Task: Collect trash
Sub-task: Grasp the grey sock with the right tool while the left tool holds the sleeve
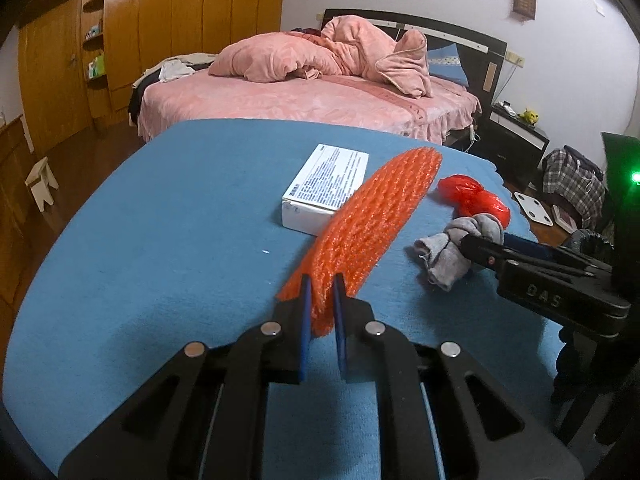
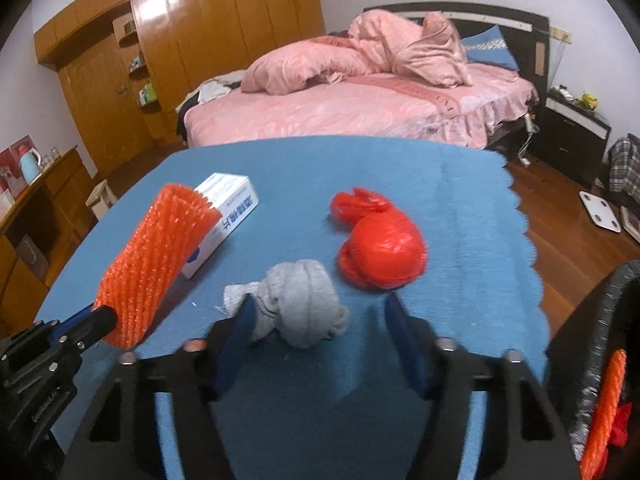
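Jaws of the left gripper (image 1: 322, 280) are pressed nearly together, pinching the near end of an orange foam net sleeve (image 1: 368, 224), which sticks out stiffly forward and lifted off the blue cloth of the table (image 1: 160, 220), its far end over the near edge of a white printed box (image 1: 326, 188). Jaws of the right gripper (image 2: 318, 312) stand partly spread around a knotted grey sock (image 2: 298, 304); the left pad touches the sock's side, the right pad is clear of it, so nothing is gripped there. Just beyond the sock lies a crumpled red plastic bag (image 2: 380, 248), apart from it and nearer the table's scalloped right edge. The box sits toward the middle of the table, left of the bag. The left half of the table is bare cloth, as is the far edge, giving free room there. Off the near right corner a black-lined bin (image 2: 592, 360) shows at the picture's edge with orange netting and something red inside. Behind the table stands a bed (image 1: 312, 100) with pink bedding.
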`<state>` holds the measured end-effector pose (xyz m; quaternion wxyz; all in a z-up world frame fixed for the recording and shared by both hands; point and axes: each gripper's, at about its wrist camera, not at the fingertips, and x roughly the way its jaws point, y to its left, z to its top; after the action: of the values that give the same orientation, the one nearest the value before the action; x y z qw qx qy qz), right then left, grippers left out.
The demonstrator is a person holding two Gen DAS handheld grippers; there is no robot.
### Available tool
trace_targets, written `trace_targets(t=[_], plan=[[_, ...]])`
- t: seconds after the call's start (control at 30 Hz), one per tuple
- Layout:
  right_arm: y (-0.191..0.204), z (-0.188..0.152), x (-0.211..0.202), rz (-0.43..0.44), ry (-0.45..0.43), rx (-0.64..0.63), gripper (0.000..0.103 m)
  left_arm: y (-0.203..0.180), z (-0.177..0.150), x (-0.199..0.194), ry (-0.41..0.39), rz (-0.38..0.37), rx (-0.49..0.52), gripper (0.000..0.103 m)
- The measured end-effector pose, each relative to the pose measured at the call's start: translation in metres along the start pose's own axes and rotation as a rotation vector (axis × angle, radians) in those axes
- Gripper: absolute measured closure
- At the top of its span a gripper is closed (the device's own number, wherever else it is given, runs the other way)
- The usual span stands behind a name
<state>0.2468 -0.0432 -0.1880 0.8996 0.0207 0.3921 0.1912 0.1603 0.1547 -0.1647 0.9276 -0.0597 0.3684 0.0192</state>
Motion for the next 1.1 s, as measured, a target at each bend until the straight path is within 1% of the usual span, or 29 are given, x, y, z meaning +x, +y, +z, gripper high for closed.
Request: trace_targets(t=[0.03,0.1,0.2,0.4,0.77,1.1], plan=[[0.001,0.000,0.001,0.019,0.005,-0.005,0.063,0.000,0.000,0.001,0.004,-0.002,-0.001,0.093],[0.005,-0.002,0.000,0.020,0.001,-0.023,0.067,0.000,-0.001,0.002,0.006,-0.002,-0.001,0.093],[0.007,-0.005,-0.004,0.024,-0.005,-0.016,0.070,0.000,-0.002,0.002,0.005,-0.003,-0.001,0.093],[0.004,-0.012,-0.020,0.031,-0.027,0.006,0.071,-0.005,-0.003,-0.001,-0.002,-0.009,0.003,0.093],[-0.011,-0.003,-0.053,0.018,-0.084,0.039,0.071,-0.021,0.004,-0.019,-0.043,-0.029,0.029,0.093],[-0.021,-0.002,-0.070,-0.001,-0.106,0.054,0.071,-0.039,0.009,-0.037,-0.078,-0.051,0.057,0.093]])
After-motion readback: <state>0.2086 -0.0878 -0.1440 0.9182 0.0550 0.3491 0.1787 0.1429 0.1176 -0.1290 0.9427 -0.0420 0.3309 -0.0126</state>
